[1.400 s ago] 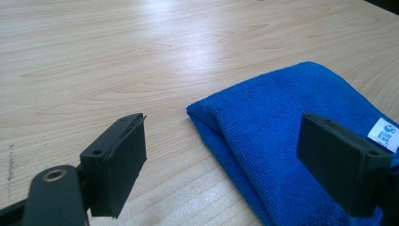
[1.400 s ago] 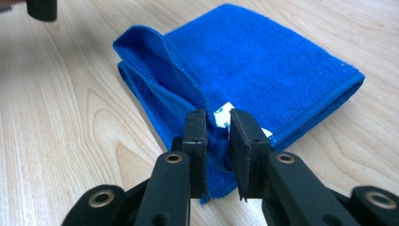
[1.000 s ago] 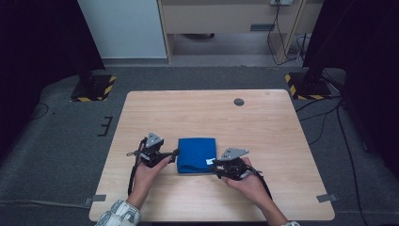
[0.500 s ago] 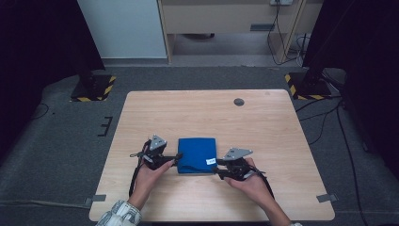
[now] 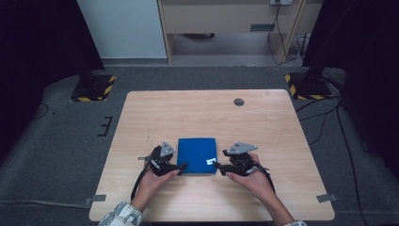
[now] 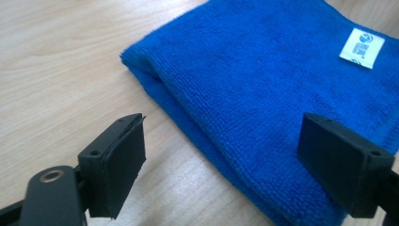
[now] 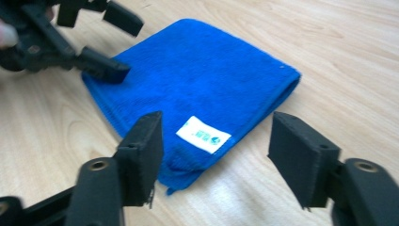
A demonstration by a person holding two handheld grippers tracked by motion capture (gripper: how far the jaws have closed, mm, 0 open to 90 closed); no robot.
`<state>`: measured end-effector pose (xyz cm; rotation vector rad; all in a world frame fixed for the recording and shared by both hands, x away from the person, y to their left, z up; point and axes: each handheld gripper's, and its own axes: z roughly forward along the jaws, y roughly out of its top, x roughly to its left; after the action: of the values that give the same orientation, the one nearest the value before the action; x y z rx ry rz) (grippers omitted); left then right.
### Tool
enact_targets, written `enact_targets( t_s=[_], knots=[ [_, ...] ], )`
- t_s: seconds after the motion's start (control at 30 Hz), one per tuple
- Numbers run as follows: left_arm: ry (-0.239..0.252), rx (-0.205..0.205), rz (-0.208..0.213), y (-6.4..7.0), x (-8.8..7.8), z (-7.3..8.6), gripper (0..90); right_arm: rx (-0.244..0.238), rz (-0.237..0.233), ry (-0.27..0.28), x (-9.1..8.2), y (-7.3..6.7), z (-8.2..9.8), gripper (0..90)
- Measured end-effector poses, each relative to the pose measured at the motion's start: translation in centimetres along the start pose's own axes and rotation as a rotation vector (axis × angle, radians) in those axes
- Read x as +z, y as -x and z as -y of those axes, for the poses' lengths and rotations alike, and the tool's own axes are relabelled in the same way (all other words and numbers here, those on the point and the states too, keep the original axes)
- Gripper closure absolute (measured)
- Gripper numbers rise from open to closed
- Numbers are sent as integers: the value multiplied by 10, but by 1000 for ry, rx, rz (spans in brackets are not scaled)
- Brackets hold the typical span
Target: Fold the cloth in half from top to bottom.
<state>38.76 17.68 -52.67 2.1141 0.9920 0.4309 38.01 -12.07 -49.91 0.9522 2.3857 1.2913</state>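
Observation:
A folded blue cloth [image 5: 197, 155] lies flat on the wooden table [image 5: 282, 136], its white label [image 5: 211, 161] at the near right corner. My left gripper [image 5: 181, 167] is open at the cloth's near left corner; in the left gripper view its jaws [image 6: 221, 165] stand wide, with the edge of the cloth [image 6: 263, 84] between them and untouched. My right gripper [image 5: 217, 165] sits at the near right corner. Its jaws [image 7: 219, 157] have just been opening and now stand apart around the label [image 7: 203, 134], not pressing the cloth [image 7: 197, 80]. The left gripper [image 7: 117, 44] shows beyond.
A dark round grommet [image 5: 239, 101] sits in the tabletop near the far edge. Striped yellow-black stand bases [image 5: 92, 88] [image 5: 306, 84] rest on the floor beyond the table's far corners. Bare wood surrounds the cloth on all sides.
My left gripper has slid a little nearer and rightward, up to the cloth's near left corner. The right hand has stayed put and the cloth lies as before.

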Motion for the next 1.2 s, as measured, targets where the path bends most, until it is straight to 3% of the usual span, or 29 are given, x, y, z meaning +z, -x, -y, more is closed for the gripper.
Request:
enact_targets(
  t_s=[0.2, 0.47, 0.67, 1.2],
  knots=[
    [32, -17, 7, -2, -2, -1, 117, 24, 45, 13, 4, 7, -5, 176],
    [99, -58, 3, -9, -9, -5, 65, 51, 84, 16, 7, 17, -7, 89],
    [126, -88, -37, -19, -16, -8, 52, 56, 105, 29, 5, 22, -12, 66],
    [107, -87, -76, -34, -24, 2, 54, 85, 161, 40, -1, 42, -18, 67]
  ],
)
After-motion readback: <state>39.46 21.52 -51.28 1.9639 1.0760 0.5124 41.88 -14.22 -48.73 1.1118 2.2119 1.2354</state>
